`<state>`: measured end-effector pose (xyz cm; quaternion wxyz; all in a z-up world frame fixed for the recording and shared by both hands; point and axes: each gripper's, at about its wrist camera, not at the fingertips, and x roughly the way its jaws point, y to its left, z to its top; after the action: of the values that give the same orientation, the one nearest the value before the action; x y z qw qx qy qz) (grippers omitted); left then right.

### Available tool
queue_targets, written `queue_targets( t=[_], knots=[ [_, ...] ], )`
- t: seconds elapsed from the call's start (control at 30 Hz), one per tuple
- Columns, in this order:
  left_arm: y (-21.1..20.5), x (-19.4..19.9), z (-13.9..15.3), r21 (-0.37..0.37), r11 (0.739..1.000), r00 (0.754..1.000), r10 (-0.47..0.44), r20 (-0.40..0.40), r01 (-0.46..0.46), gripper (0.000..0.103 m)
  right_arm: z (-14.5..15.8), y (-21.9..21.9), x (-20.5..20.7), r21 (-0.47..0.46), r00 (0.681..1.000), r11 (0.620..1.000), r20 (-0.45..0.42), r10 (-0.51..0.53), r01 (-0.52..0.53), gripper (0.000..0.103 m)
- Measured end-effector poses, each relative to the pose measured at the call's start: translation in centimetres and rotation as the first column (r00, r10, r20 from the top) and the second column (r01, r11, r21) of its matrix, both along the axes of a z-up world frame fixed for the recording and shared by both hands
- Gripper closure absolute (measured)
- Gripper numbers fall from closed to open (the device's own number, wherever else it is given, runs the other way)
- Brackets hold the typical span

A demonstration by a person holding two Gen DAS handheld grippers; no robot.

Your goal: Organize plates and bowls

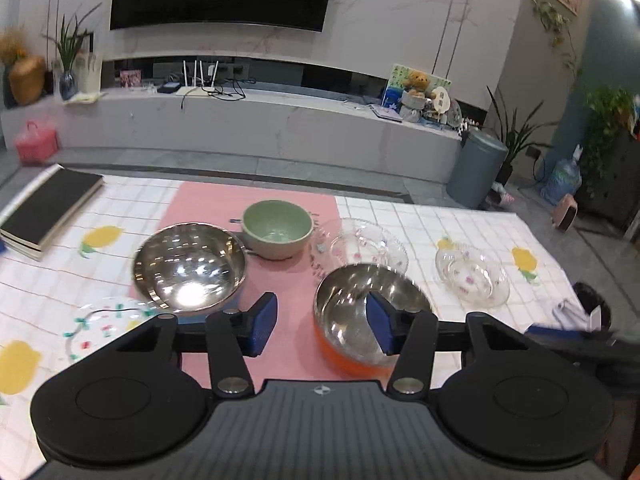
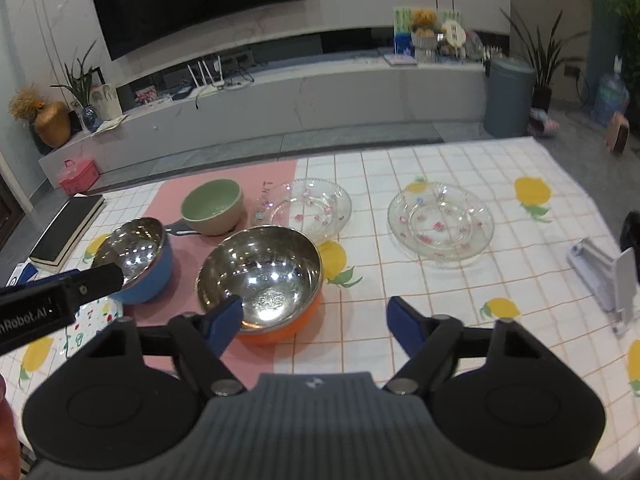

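A steel bowl with an orange outside (image 1: 352, 308) (image 2: 260, 276) sits on the pink mat (image 1: 288, 344). My left gripper (image 1: 322, 326) is open: its right pad hangs over the bowl's inside and its left pad is over the mat, so the bowl's near-left rim lies between them untouched. My right gripper (image 2: 314, 322) is open too, with its left pad at the bowl's near rim and its right pad over the tablecloth. A steel bowl with a blue outside (image 1: 188, 268) (image 2: 136, 260) and a green bowl (image 1: 278, 228) (image 2: 212, 206) stand to the left and behind.
Two clear flowered glass plates (image 2: 312, 206) (image 2: 440, 224) lie behind and right of the orange bowl. A patterned plate (image 1: 108, 320) lies near left. Black notebooks (image 1: 48, 208) sit at the far left corner, and a white folded object (image 2: 604, 272) at the right edge.
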<state>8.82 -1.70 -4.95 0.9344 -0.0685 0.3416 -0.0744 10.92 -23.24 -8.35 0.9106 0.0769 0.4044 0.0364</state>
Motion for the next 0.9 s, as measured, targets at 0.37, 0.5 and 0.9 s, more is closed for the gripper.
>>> queue_targets(
  t=[0.37, 0.5, 0.9],
  knots=[
    [0.4, 6.8, -5.2, -0.114, 0.993, 0.98, 0.02, -0.196, -0.044, 0.057, -4.1, 0.3, 6.5, 0.028, 0.994, 1.0, -0.11, -0.009, 0.012, 0.048],
    [0.0, 8.0, -6.3, -0.114, 0.993, 0.974, 0.012, -0.226, -0.038, 0.058, -5.4, 0.3, 8.0, 0.033, 0.989, 0.999, -0.148, -0.013, 0.018, 0.054],
    [-0.3, 9.2, -7.9, -0.099, 0.994, 0.952, 0.015, -0.305, -0.047, 0.094, -6.7, 0.1, 8.8, 0.102, 0.979, 0.994, -0.203, -0.004, 0.026, 0.095]
  ],
)
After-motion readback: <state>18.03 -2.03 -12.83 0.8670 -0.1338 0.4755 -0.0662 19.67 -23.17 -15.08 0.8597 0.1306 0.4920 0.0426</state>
